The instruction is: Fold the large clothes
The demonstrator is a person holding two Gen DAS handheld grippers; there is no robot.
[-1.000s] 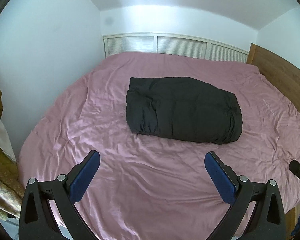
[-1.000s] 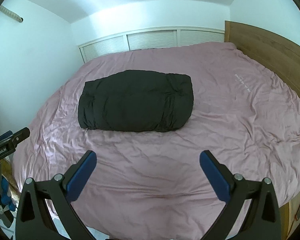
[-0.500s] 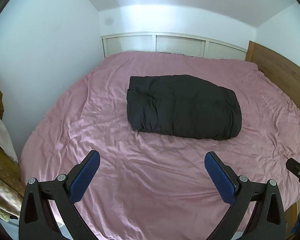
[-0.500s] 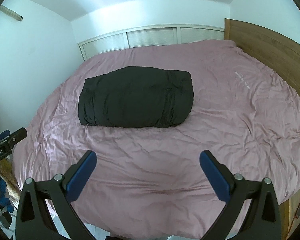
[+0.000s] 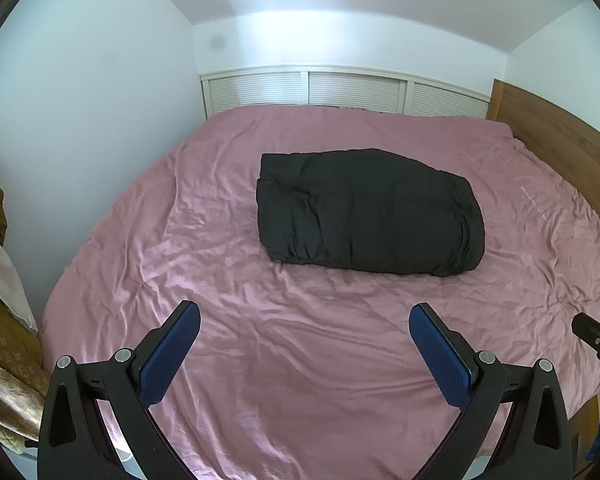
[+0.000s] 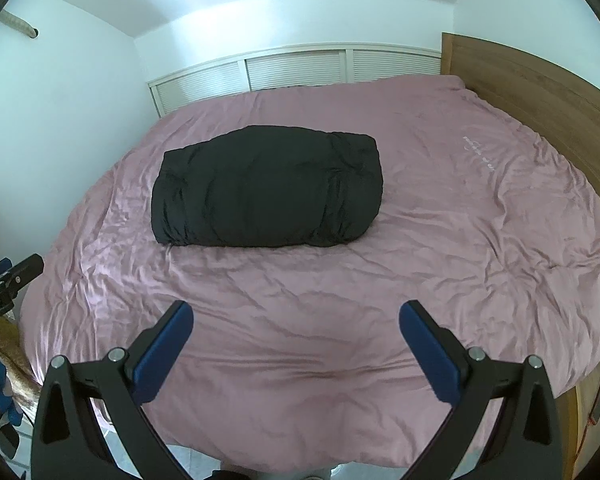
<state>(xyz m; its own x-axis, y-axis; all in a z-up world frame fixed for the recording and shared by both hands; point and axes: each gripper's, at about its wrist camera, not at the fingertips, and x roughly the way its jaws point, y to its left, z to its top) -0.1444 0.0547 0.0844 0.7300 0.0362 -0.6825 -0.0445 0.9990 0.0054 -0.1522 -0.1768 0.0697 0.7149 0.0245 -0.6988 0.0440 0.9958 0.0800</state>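
Observation:
A black padded garment (image 5: 370, 210) (image 6: 268, 188) lies folded into a thick rectangular bundle in the middle of the pink bed (image 5: 260, 340) (image 6: 460, 248). My left gripper (image 5: 304, 316) hangs open above the near part of the bed, well short of the bundle, with nothing between its blue pads. In the same way my right gripper (image 6: 296, 312) stands open and empty over the bed's near edge. Each gripper shows at the edge of the other's view: the right one (image 5: 598, 336) and the left one (image 6: 4, 284).
White louvered doors (image 5: 340, 88) run along the far wall behind the bed. A wooden headboard (image 6: 540, 92) borders the right side. Brown and white cloth (image 5: 0, 320) hangs at the left, by the white wall. A strip of floor (image 6: 204, 460) shows below the bed's near edge.
Both grippers have drawn back and risen slightly from the bed, so the bundle sits a little farther off in both views. Both stay open and the bundle has not moved.

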